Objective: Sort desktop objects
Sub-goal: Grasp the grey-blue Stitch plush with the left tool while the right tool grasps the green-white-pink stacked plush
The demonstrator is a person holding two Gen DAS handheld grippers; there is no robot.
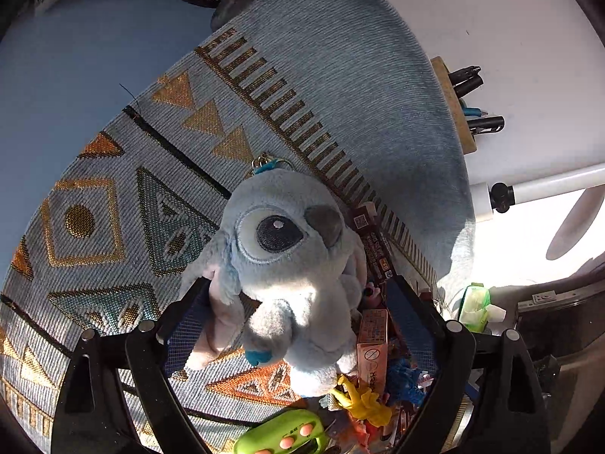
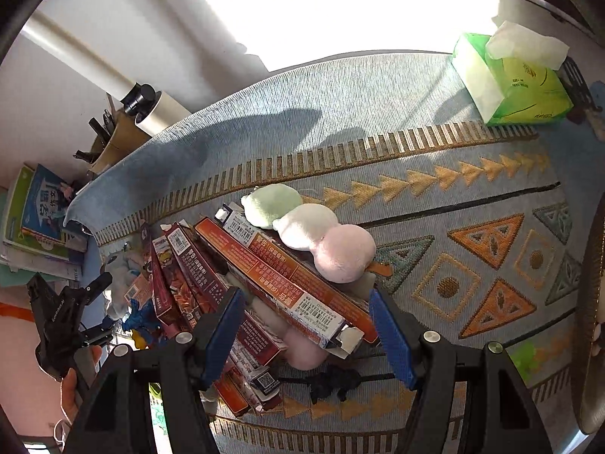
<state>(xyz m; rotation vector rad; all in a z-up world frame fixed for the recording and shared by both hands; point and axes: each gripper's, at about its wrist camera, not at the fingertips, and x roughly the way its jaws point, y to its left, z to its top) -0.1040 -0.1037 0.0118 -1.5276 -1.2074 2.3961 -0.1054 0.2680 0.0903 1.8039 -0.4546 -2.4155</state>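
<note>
Spread wide, the left fingers (image 1: 297, 325) flank a blue plush toy (image 1: 281, 265) that stands between them on the patterned blue cloth (image 1: 340, 75); the left pad lies against the toy's pale ear, while the right pad stands clear of its body, so nothing is clamped. Just to the right of the toy lies a heap of long red and orange boxes (image 1: 372, 340), and below it a yellow figurine (image 1: 363, 403) and a green gadget with pink buttons (image 1: 281, 435). Beyond the cloth's far edge, a wooden holder with black pens (image 1: 459, 106) sits on the white desk (image 1: 510, 11). The right fingers (image 2: 308, 335) are about half open above the same heap, seen here as red and orange boxes (image 2: 272, 283) fanned across each other; whether the pads touch a box I cannot tell. A plush skewer of green, white and pink balls (image 2: 310, 234) rests on top of the upper boxes. A small black figure (image 2: 332, 380) lies on the cloth just below the heap. A green tissue pack (image 2: 510, 83) sits at the far right corner of the cloth, well apart. At the left edge of the right wrist view, a hand (image 2: 72, 389) holds the other gripper near the blue toy, with books (image 2: 38, 219) stacked beyond it.
</note>
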